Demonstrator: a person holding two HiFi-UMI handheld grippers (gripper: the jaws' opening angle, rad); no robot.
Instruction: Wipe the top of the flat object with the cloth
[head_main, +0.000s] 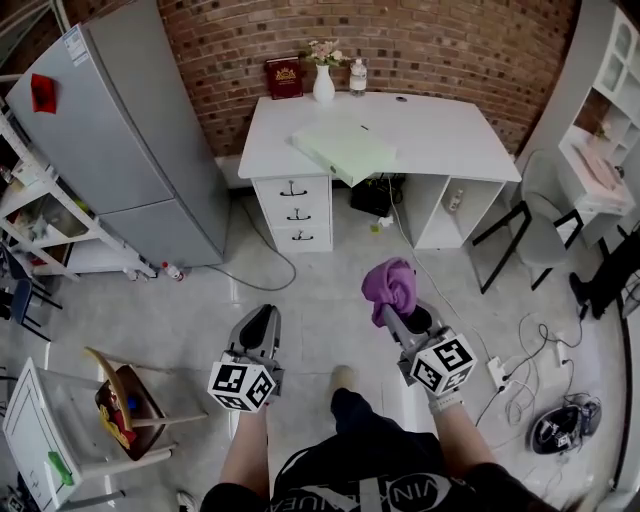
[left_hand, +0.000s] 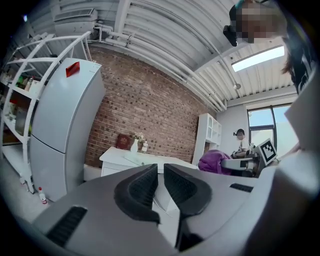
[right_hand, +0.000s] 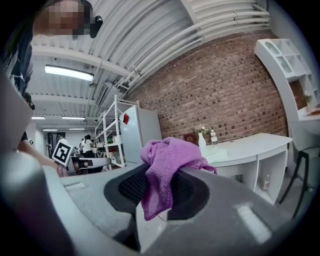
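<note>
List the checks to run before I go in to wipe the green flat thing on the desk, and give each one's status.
1. Grip on purple cloth: ok. It is pinched between the jaws of the right tool.
2. Spare left tool empty: ok. Its jaws are together with nothing between them.
3. Reach to desk: not ok. Both tools are over the floor, short of it.
4. Seating of green flat object: not ok. One corner appears to overhang the front edge.
5. Clearance from vase and bottle: ok. Both stand at the back edge, apart from the object.
</note>
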